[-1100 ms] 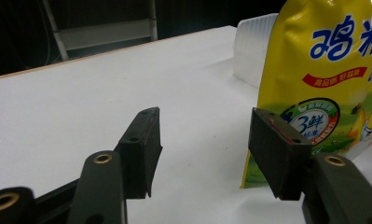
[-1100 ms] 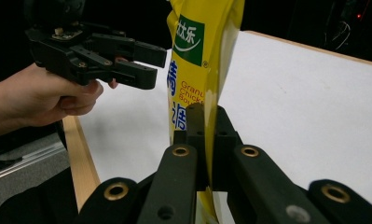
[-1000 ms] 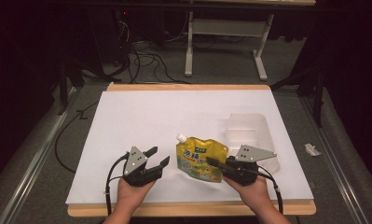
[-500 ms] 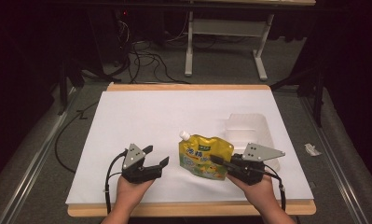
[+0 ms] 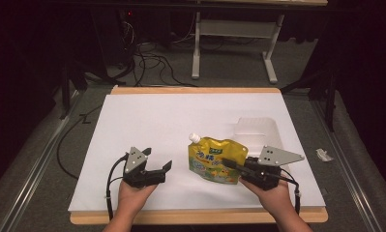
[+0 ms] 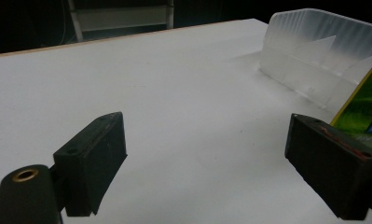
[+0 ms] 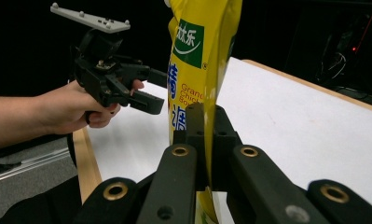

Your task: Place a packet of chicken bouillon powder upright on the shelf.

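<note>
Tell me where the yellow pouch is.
In the high view the pouch is right of centre near the table's front edge, clamped by the right gripper, in front of the clear container.

- pouch: glossy yellow plastic film, printed, creased
- surface: matt white sheet, smooth; bare wood edge
- container: frosted translucent plastic, ribbed
- right gripper fingers: matt black plastic, brass-look rivets
- left gripper: matt black
</note>
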### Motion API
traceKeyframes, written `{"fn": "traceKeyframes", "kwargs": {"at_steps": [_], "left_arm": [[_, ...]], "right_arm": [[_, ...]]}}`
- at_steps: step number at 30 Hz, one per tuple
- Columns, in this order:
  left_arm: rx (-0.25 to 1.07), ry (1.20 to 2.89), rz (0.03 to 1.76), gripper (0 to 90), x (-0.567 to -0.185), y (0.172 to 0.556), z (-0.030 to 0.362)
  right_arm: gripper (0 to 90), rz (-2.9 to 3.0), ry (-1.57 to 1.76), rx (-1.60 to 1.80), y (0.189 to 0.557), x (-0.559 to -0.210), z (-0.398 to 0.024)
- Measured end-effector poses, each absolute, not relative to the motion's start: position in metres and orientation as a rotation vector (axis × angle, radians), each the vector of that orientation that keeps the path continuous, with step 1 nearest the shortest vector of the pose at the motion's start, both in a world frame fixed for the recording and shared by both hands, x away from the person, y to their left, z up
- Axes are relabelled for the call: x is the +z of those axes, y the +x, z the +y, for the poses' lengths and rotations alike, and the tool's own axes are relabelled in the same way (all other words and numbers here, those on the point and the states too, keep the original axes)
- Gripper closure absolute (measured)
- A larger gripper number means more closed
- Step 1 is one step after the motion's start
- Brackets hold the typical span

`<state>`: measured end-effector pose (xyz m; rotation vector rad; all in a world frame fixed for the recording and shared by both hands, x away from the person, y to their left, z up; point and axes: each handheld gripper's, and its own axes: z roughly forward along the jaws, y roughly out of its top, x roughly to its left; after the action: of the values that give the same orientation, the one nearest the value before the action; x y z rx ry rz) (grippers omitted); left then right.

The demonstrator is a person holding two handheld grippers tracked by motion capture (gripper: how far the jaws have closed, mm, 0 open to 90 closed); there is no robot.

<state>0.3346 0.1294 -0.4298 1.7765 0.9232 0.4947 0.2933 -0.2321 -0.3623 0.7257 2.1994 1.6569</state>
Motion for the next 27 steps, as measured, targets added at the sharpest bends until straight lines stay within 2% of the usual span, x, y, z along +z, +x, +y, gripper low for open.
{"fn": "traceKeyframes", "kwargs": {"at_steps": [17, 27], "left_arm": [[0.471, 1.804, 0.883, 12.7, -0.431, 0.333, 0.124], [0.46, 1.821, 0.864, 12.6, -0.433, 0.332, 0.121]], "right_arm": [[90.0, 2.112, 0.721, 1.693, 0.292, -0.336, -0.265], [90.0, 2.065, 0.755, 1.675, 0.297, -0.333, -0.287]]}}
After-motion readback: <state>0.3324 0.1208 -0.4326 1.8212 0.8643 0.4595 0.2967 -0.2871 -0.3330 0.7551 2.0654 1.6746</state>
